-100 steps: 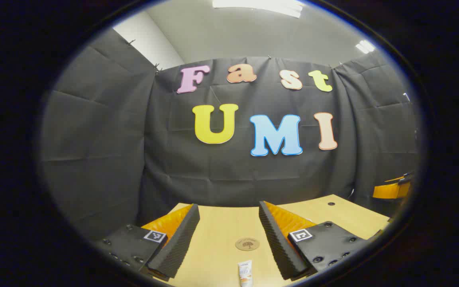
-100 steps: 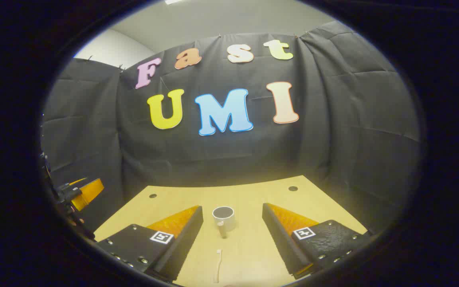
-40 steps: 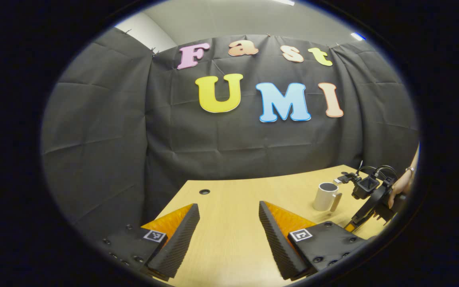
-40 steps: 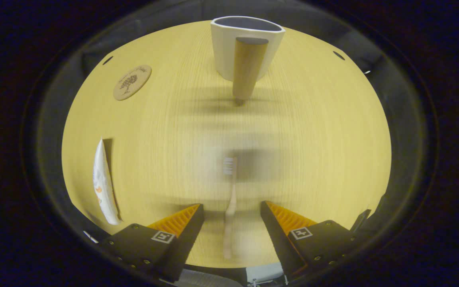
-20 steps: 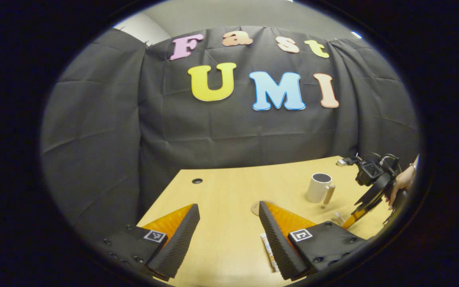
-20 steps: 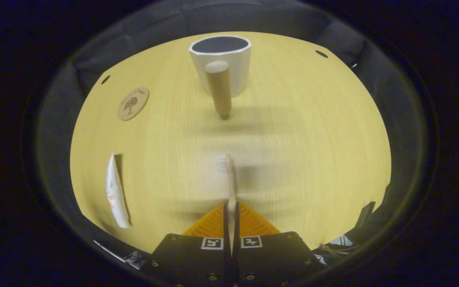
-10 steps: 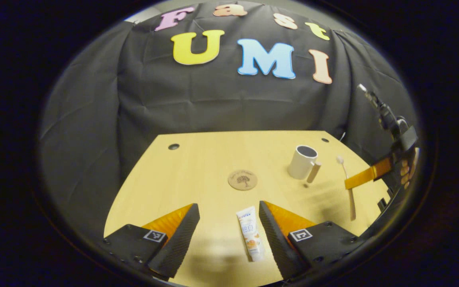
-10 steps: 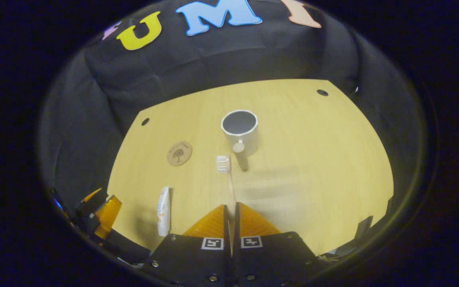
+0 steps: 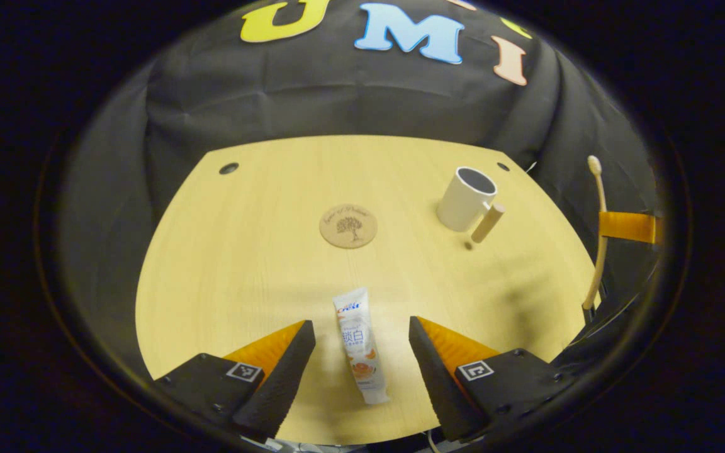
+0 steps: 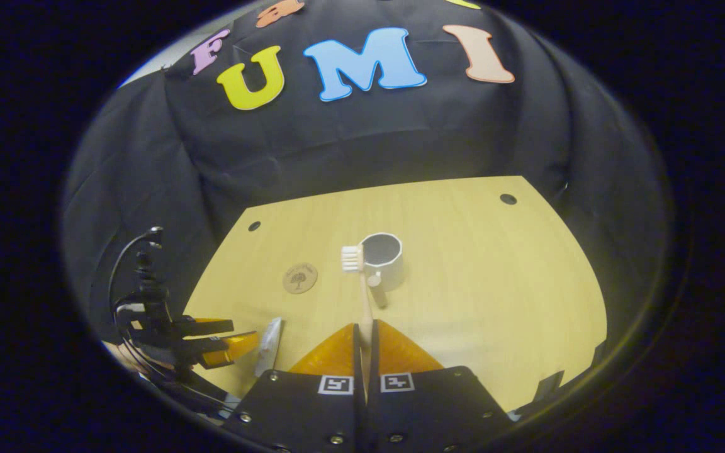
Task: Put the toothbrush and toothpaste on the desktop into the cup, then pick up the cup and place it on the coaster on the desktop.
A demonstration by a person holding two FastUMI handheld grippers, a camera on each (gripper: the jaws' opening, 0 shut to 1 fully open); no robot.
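Note:
My right gripper [image 10: 364, 333] is shut on the toothbrush [image 10: 362, 289], a pale handle with white bristles pointing forward, lifted above the desk short of the white cup [image 10: 384, 258]. In the left gripper view the same toothbrush [image 9: 596, 233] stands upright at the far right in that gripper [image 9: 627, 226]. My left gripper [image 9: 361, 343] hangs open over the white toothpaste tube [image 9: 359, 352], which lies flat between its fingers. The cup [image 9: 466, 198] with a wooden handle stands upright right of the round cork coaster [image 9: 348, 225]. The right gripper view also has the coaster [image 10: 300, 277], the tube [image 10: 269, 346] and the left gripper [image 10: 224, 343].
The wooden desktop [image 9: 243, 251] has small round holes near its far corners [image 9: 228, 168]. Black cloth walls close the booth behind and beside it. Bare wood lies around the coaster.
The right gripper has lifted the toothbrush higher and tilted up, so the cup looks farther. The left gripper has tipped down over the desk, bringing the toothpaste between its open fingers.

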